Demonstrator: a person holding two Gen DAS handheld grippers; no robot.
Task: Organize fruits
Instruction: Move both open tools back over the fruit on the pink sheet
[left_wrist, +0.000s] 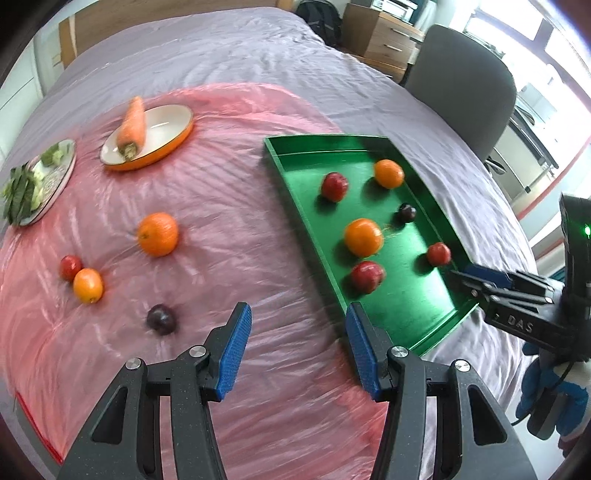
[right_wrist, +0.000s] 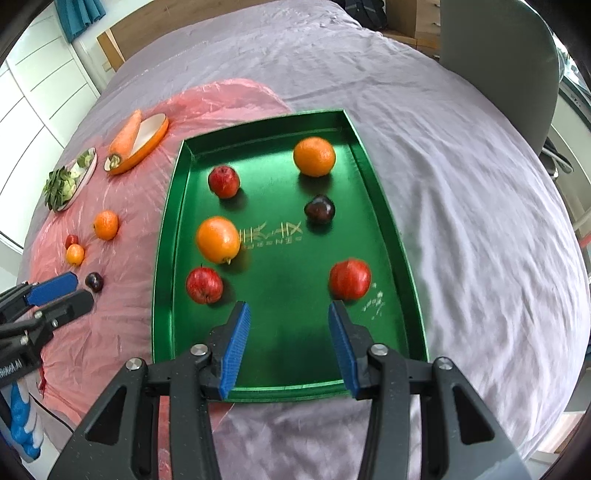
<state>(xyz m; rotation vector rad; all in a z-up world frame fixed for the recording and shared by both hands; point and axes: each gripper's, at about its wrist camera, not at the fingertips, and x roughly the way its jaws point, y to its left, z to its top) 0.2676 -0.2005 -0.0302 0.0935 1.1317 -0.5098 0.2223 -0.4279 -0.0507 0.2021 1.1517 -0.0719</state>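
A bed covered in a grey sheet (right_wrist: 461, 206) fills the scene, with a pink plastic sheet (left_wrist: 229, 206) spread over its left part. A green rectangular tray (right_wrist: 288, 343) lies on the bed just right of the pink plastic.

Six fruits sit inside the tray, all apart from one another. At the far end are a red apple (right_wrist: 224, 181) on the left and an orange (right_wrist: 314, 156) on the right. In the middle are a larger orange (right_wrist: 218, 239) on the left and a dark plum (right_wrist: 320, 209) on the right. Nearer are two more red apples, one left (right_wrist: 204, 285) and one right (right_wrist: 349, 278).

Four fruits remain on the pink plastic, left of the tray: an orange (left_wrist: 158, 233), a small red apple (left_wrist: 70, 267) touching a small orange (left_wrist: 88, 285), and a dark plum (left_wrist: 161, 319) nearest of all.

Farther away on the plastic, a carrot (left_wrist: 132, 127) rests tilted across an orange-rimmed dish (left_wrist: 173, 142), and a plate with leafy greens (left_wrist: 27, 186) sits to its left.

The left gripper (left_wrist: 298, 345) hangs above the pink plastic near the tray's near-left corner, its blue-padded jaws apart and holding nothing; the plum lies just to its left. The right gripper (right_wrist: 290, 341) hangs over the near end of the tray, jaws apart and empty, with the two near apples just beyond its tips. A blue-gloved hand (left_wrist: 554, 402) holds it.
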